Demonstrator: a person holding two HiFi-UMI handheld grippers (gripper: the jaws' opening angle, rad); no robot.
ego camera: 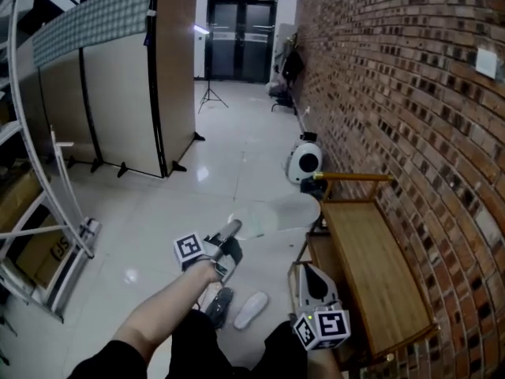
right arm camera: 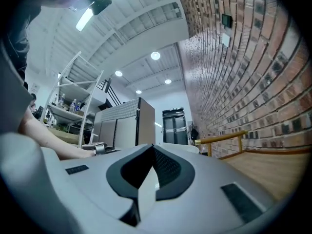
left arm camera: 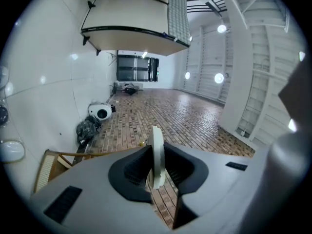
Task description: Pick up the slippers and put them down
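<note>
My left gripper (ego camera: 226, 242) is raised in front of me, a little above the floor, shut on a thin white slipper (ego camera: 231, 229). In the left gripper view this slipper (left arm camera: 157, 152) stands edge-on between the dark pads of the left gripper (left arm camera: 157, 172). A second white slipper (ego camera: 251, 309) lies on the pale floor near my legs, beside a dark shoe-like shape (ego camera: 221, 306). The right gripper (ego camera: 310, 275) hangs low beside the wooden bench. In the right gripper view its pads (right arm camera: 168, 167) meet at the tip of the right gripper (right arm camera: 152, 150), with nothing seen gripped.
A wooden bench (ego camera: 371, 267) with a yellow rail runs along the brick wall (ego camera: 410, 117) on the right. A white round machine (ego camera: 304, 163) sits beyond it. A folding partition (ego camera: 118, 93) and a metal rack (ego camera: 47, 235) stand on the left, dark double doors (ego camera: 241, 34) at the far end.
</note>
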